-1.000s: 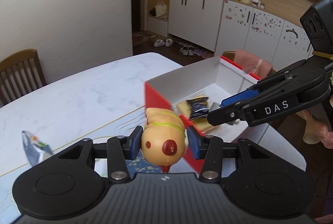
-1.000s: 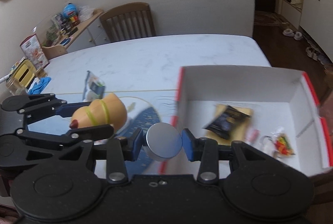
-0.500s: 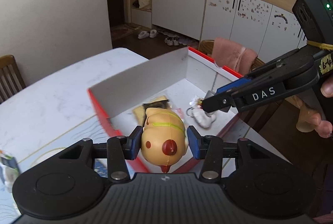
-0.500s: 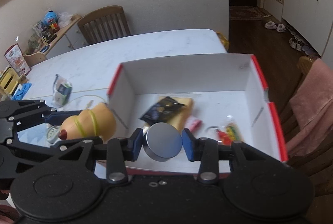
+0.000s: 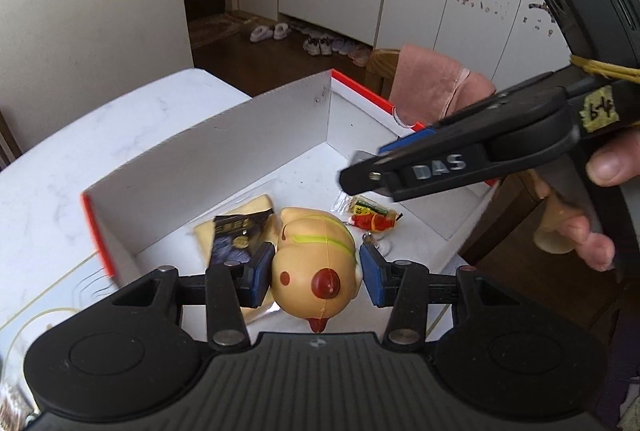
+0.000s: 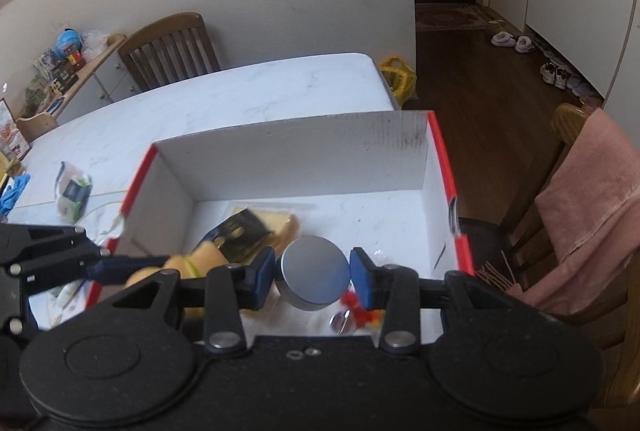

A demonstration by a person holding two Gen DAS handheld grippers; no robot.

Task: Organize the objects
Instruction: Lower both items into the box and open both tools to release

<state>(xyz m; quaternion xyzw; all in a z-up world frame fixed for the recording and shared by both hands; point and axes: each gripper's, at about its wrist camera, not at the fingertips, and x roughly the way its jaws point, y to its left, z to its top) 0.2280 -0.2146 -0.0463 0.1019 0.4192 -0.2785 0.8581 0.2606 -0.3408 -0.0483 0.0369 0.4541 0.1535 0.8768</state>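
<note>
Toy: tan, red-nosed, clamped above box.
Tin: round, silver, held over box's near edge.

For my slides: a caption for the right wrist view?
Right gripper holds a silver round tin above the red-edged white box.

One box, one toy, one tin, perhaps four packets.

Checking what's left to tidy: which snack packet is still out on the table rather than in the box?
The white-and-green packet lies on the table, left of the box. The dark packet and red-and-green one lie inside.
</note>
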